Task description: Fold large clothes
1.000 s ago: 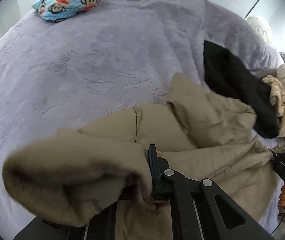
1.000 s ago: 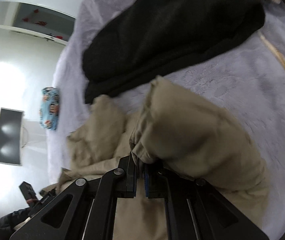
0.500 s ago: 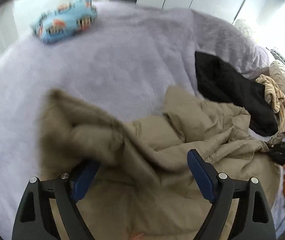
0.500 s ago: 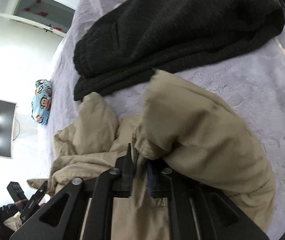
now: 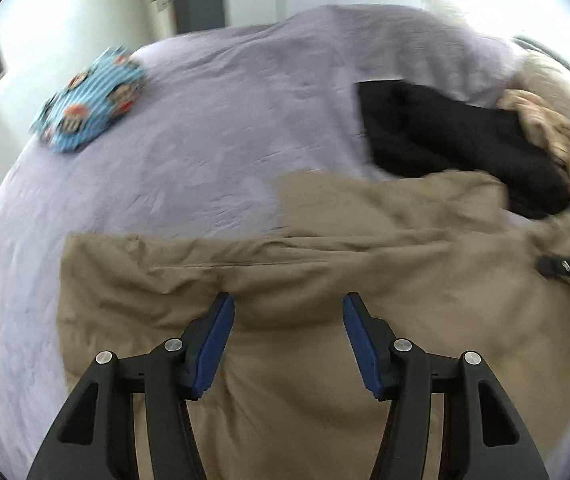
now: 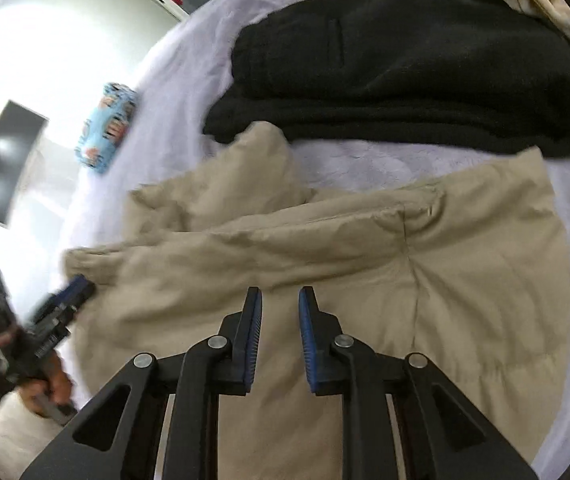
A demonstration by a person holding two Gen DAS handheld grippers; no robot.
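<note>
Lilac plush bedspread (image 5: pixel 225 128), blue pillow (image 5: pixel 89 100) far left. I've just let go: left gripper (image 5: pixel 287 312) dropped coat (image 5: pixel 325 264), jaws sprang wide, then closing partway, nothing between. Right gripper (image 6: pixel 280 304) slightly apart, also empty. Tan padded coat now flat, puffy, creased; fold laid. Black fleece garment (image 6: pixel 405 60) beyond, folded.
</note>
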